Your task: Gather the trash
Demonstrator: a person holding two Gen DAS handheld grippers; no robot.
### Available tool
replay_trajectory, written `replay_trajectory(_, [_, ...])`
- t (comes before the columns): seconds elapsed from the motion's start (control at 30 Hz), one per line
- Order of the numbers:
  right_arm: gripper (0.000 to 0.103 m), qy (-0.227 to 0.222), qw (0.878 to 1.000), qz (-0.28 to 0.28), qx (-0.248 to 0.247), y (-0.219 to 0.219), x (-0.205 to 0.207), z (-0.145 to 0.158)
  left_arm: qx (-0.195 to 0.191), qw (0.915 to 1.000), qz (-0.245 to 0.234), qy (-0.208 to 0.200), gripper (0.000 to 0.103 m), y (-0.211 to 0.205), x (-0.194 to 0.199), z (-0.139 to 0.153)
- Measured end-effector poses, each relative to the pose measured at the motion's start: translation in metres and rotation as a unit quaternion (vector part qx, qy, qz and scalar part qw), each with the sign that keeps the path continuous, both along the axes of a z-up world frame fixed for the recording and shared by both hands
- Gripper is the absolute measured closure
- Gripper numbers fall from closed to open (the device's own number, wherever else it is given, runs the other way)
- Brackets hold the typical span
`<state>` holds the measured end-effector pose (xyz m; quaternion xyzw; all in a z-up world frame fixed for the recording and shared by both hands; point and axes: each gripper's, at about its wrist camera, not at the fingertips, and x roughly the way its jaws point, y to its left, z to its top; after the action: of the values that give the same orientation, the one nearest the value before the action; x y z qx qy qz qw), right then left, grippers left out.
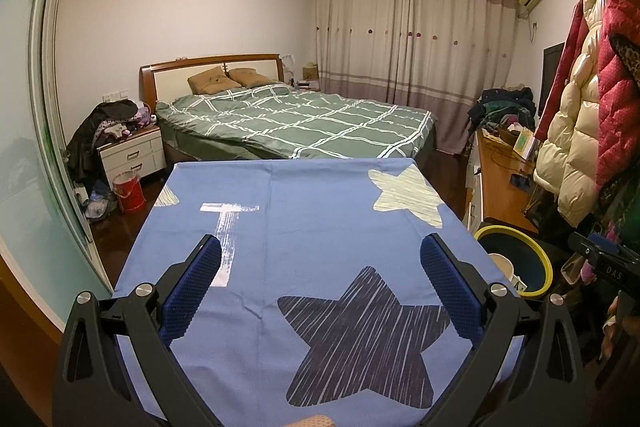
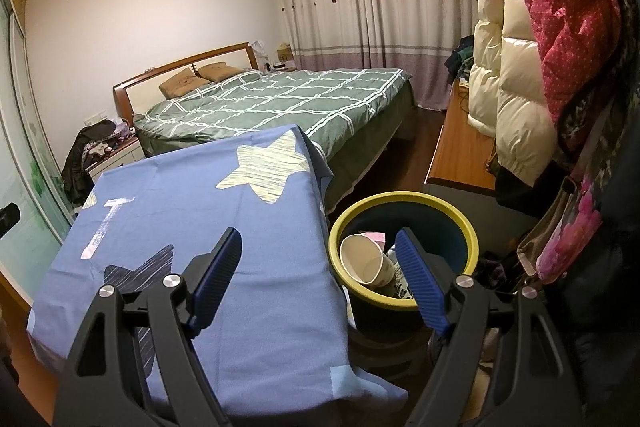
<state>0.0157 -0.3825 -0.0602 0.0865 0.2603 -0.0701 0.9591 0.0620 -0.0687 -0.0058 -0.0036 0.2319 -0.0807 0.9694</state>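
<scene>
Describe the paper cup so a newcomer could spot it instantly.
Start at the blue star-print tablecloth; right beside its edge stands a dark bin with a yellow rim. Inside, the white paper cup lies tilted on its side, mouth open toward the camera, the largest pale thing among the scraps.

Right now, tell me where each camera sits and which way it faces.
Left wrist: on the left tool, open above the blue star-print cloth, facing the green checked bed.
Right wrist: on the right tool, open over the cloth's right edge and the yellow-rimmed dark bin holding a white paper cup.
Shared: cloth, bed, bin, striped curtains.
</scene>
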Motion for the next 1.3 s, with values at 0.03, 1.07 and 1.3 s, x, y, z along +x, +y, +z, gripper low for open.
replay_trajectory(0.03, [0.028, 0.000, 1.000, 0.000, 0.000, 0.0001, 0.0002, 0.0000, 0.000, 1.0000, 0.000, 0.000, 0.005, -0.0003, -0.0002, -0.0007])
replay_trajectory(1.07, [0.028, 0.004, 1.000, 0.001, 0.004, -0.0002, 0.0030, -0.0048, 0.001, 1.0000, 0.000, 0.005, 0.005, -0.0041, 0.0023, -0.0032])
replay_trajectory(1.3, [0.028, 0.005, 1.000, 0.002, 0.005, 0.0012, 0.0031, -0.0060, 0.000, 1.0000, 0.000, 0.007, 0.005, -0.0041, 0.0023, -0.0048])
